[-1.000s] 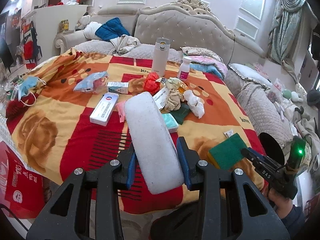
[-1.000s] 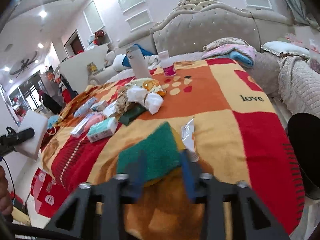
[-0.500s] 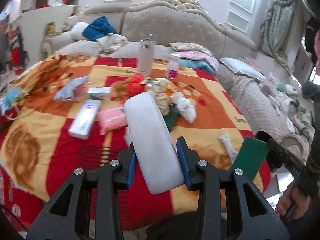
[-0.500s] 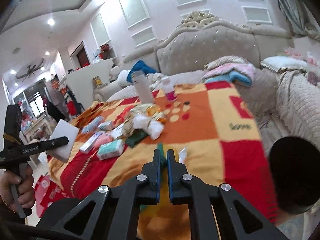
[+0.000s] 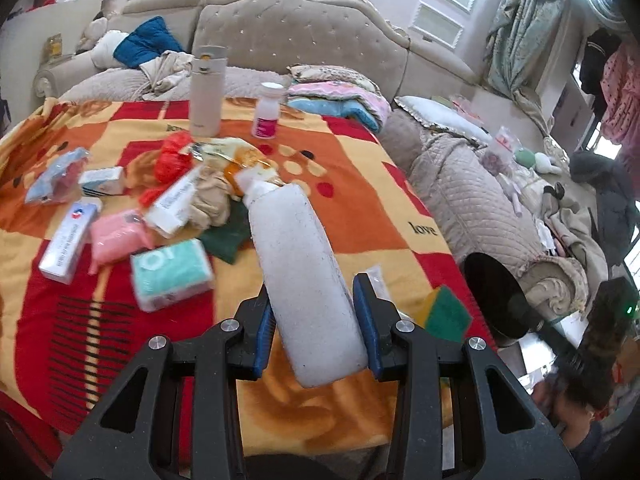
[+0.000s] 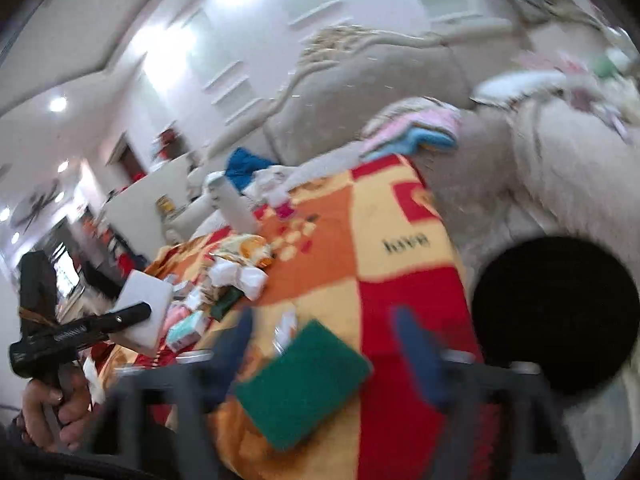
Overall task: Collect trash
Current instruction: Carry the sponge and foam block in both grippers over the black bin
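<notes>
Beside a blanket-covered bench (image 5: 400,216) strewn with packets and wrappers, a person worked 2 hand-held tools toward a black round bin (image 6: 556,312) at its right-hand edge.

The left tool (image 5: 314,320) was clenched on a white sponge block (image 5: 308,272), a blue pad against each long side. The block's long axis ran along the fingers, away from the camera; its far end pointed up and out over the clutter at the bench's middle, its near end sat low between the pads.

The right tool (image 6: 324,344) was opening, its fingers spread wide and blurred. Between them, touched by neither pad, a green scouring pad (image 6: 300,384) was caught tilted over the bench's near right corner, just beside the bin. The left wrist view showed its yellow underside. Its longer edge ran slantwise, from lower left to upper right, toward the bin's mouth.

Judged from this frame, the pad looked short of the bin, so the release risked landing it on the blanket. Done well, the step called for carrying each piece fully over the opening before letting go, and the long white block would go in best end-first.
</notes>
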The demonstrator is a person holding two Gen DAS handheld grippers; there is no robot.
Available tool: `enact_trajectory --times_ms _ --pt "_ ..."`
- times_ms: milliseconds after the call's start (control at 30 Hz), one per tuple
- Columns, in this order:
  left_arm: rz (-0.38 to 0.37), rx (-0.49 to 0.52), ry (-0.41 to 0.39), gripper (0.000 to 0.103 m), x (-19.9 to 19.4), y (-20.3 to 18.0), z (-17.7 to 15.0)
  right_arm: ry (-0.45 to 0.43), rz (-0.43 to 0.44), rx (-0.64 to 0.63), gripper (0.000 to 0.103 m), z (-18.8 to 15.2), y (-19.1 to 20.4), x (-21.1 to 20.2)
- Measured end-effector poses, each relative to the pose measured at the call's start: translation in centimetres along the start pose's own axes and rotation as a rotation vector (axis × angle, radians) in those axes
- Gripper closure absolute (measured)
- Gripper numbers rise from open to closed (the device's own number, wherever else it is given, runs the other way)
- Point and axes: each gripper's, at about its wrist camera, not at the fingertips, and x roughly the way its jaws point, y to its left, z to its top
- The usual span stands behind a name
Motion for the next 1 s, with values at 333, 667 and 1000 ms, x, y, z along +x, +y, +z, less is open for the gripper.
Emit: enact_trajectory --times_ms 333,667,1000 --pt "0.056 0.031 -0.061 0.068 -0.2 -1.2 -1.5 0.225 -0.003 0.110 0.016 -3.0 4.1 4.7" --pt "0.033 0.003 -0.049 0.068 -0.1 0.0 -1.6 0.284 -0.356 -0.033 0.042 -4.1 5.2 7.7" --pt "-0.004 0.069 -0.051 0.068 0.0 -1.5 -1.5 0.128 -0.131 0.020 0.079 -1.7 2.1 1.6"
